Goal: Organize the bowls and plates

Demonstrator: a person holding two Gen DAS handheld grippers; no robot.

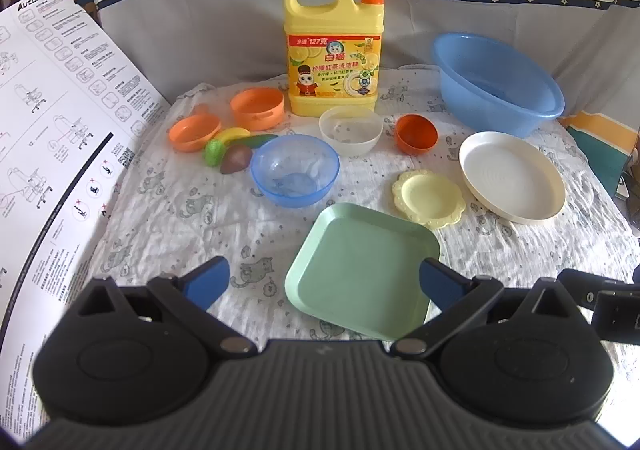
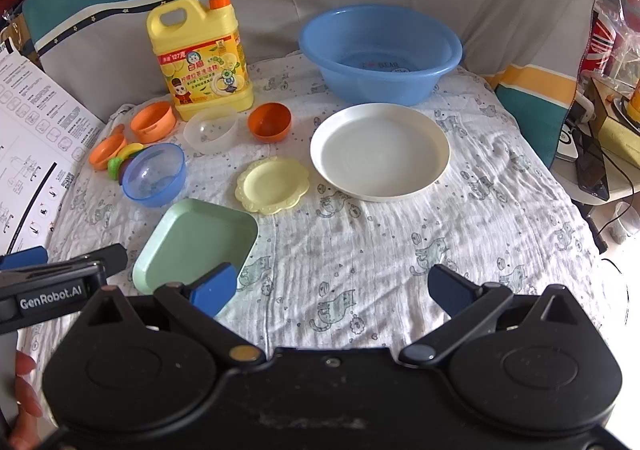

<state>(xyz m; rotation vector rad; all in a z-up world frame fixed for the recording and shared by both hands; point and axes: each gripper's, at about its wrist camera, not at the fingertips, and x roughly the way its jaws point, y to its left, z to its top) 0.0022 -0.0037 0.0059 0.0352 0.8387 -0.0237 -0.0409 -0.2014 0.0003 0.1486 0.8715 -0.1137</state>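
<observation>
A green square plate (image 1: 360,270) lies nearest, with a small yellow scalloped plate (image 1: 428,198) and a large white round plate (image 1: 512,176) beyond it. A blue clear bowl (image 1: 294,170), a white translucent bowl (image 1: 350,130) and a dark orange bowl (image 1: 416,134) stand further back. My left gripper (image 1: 324,282) is open and empty, just above the green plate's near edge. My right gripper (image 2: 334,286) is open and empty over bare cloth, right of the green plate (image 2: 196,246) and in front of the white plate (image 2: 380,150).
A big blue basin (image 2: 380,50) and a yellow detergent jug (image 2: 200,58) stand at the back. Two light orange bowls (image 1: 256,106) and toy fruit (image 1: 236,152) sit at back left. A printed instruction sheet (image 1: 52,122) lies on the left. The left gripper shows in the right wrist view (image 2: 24,258).
</observation>
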